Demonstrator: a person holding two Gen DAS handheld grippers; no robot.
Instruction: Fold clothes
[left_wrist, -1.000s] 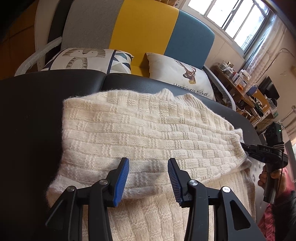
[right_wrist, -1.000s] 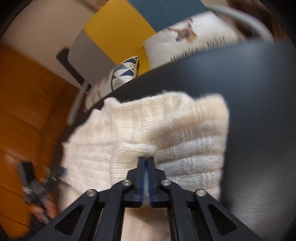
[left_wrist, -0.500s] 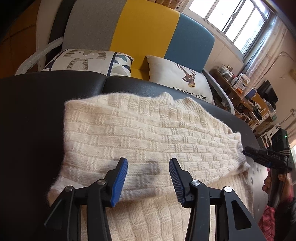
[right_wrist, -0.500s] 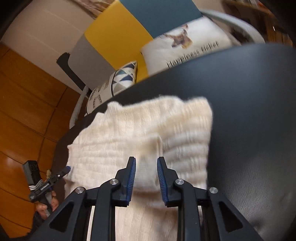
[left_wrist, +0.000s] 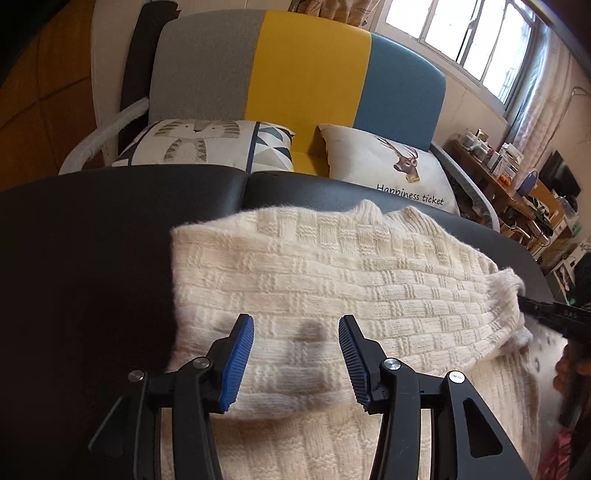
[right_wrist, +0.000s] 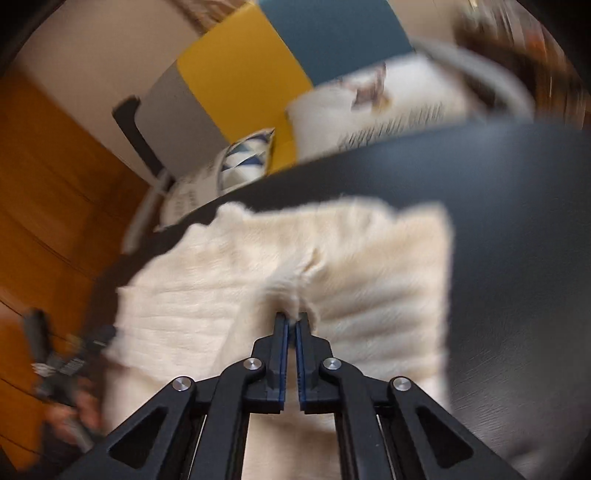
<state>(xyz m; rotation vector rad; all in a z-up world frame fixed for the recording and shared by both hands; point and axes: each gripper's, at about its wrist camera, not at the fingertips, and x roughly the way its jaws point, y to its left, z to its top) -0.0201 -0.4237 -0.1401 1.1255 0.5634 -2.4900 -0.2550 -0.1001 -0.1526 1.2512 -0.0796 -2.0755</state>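
two grippers work one cream knitted sweater (left_wrist: 332, 288) that lies folded across a black padded bench (left_wrist: 92, 258); my left gripper (left_wrist: 295, 358) hangs wide open just above the near folded edge of the sweater, its blue pads (left_wrist: 238, 363) either side of a grey shadow on the knit, holding nothing; my right gripper (right_wrist: 291, 325) is pinched nearly closed on a bunched ridge of the sweater (right_wrist: 295, 291), the wool puckering up where the tips meet; the right wrist view is blurred, so finer detail of that grip is hard to read; from the left wrist view the right gripper (left_wrist: 554, 315) shows at the far right edge, its tip touching the sweater's fluffy corner; from the right wrist view my left gripper (right_wrist: 85, 347) appears at the sweater's left edge, smeared by blur; beyond the bench stands a sofa (left_wrist: 295, 81) in grey, yellow and blue panels, with a deer-print cushion (left_wrist: 391, 166) and a patterned cushion (left_wrist: 207, 142) on its seat; a window (left_wrist: 469, 33) brightens the upper right.
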